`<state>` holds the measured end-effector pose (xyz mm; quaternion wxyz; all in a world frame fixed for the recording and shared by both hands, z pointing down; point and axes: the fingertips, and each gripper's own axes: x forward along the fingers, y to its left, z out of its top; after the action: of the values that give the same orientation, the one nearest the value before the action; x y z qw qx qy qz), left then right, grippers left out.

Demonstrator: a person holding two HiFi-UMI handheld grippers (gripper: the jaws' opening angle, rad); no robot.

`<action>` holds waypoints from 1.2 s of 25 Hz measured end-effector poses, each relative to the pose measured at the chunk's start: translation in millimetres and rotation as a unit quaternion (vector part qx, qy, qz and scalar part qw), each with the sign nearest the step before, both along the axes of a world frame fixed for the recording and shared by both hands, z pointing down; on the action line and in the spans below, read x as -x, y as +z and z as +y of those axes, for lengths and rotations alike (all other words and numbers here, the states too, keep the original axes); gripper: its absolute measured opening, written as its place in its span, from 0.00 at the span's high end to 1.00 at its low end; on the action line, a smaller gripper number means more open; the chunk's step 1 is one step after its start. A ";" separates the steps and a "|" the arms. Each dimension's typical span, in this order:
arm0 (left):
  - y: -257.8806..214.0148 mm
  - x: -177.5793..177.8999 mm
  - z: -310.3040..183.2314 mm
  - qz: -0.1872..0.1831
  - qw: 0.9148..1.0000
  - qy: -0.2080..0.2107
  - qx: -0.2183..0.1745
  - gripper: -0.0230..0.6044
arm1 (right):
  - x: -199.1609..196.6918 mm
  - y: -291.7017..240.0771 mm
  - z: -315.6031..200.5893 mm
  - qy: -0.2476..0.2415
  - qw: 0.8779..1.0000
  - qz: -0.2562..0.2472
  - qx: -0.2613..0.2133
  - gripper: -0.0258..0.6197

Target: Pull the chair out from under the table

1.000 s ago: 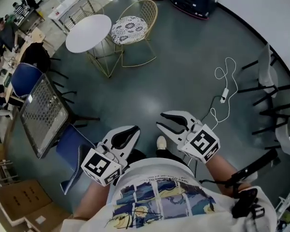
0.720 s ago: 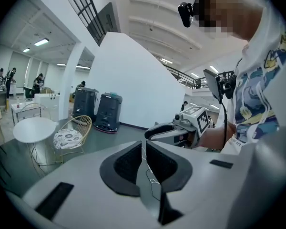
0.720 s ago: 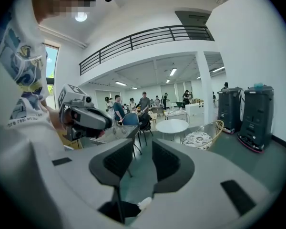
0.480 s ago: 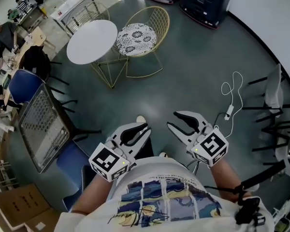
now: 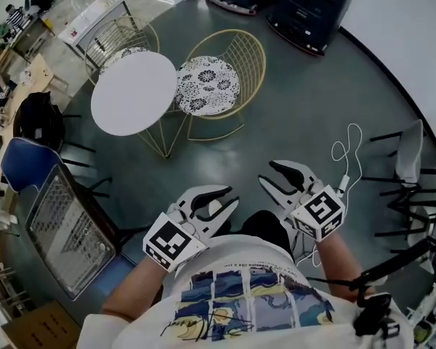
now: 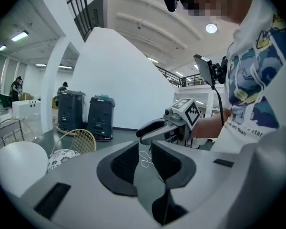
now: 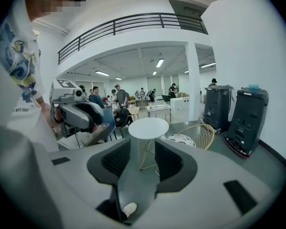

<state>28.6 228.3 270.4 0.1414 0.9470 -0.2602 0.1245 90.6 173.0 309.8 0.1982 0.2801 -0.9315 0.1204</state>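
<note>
Task not yet started as far as can be judged. The gold wire chair (image 5: 212, 84) with the patterned cushion is seen well ahead of both tongs, nothing touched. Its seat is pushed up against the rim of the round white tabletop (image 5: 131, 93), with the seat edge just beside or slightly under it; the exact overlap cannot be told. A second wire chair (image 5: 115, 38) is seen on the far side of the tabletop, farther from the tongs. Which chair is meant is not settled by the pictures; the nearer one is judged more likely.

Left tongs (image 5: 229, 201): released, jaws apart, nothing between them; only floor and a white cable (image 5: 349, 144) are seen beyond the gap. Right tongs (image 5: 269, 173): jaws opening, nothing held. In the right gripper view the tabletop is framed far off through the gap, the chair just to its right.

Left to do, as judged: the gap to the chair is to be closed, the backrest rim or frame grasped, and the chair drawn away from the tabletop.

Writing: none readable on chair or tabletop. Square black-and-white markers are shown on each cube (image 5: 173, 242), no text. Small print on the person's shirt (image 5: 240, 297) is partly legible in the left gripper view, something like "art than"; the rest is too small.
</note>
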 end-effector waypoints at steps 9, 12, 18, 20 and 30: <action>15.1 47.1 -81.8 -0.002 0.997 -0.079 0.013 0.95 | -3.7 60.1 -140.9 0.016 0.999 0.034 0.037 0.74; 15.3 56.1 -117.3 0.000 0.994 -0.108 0.025 0.95 | -13.7 86.5 -208.8 0.019 0.997 0.052 0.051 0.74; 38.5 44.5 -216.3 -0.007 0.982 -0.183 0.054 0.95 | -53.1 164.4 -362.7 0.045 0.992 0.067 0.101 0.74; 49.3 41.1 -255.5 -0.006 0.976 -0.208 0.058 0.95 | -59.7 196.8 -420.6 0.054 0.989 0.074 0.113 0.74; 91.9 46.8 -349.8 -0.034 0.954 -0.290 0.068 0.95 | -70.7 357.5 -596.6 0.118 0.970 0.077 0.199 0.68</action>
<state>-18.3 -121.6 362.4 0.2263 0.8141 -0.5195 0.1270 161.2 -423.6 667.4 0.3051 0.3513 -0.8312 0.3045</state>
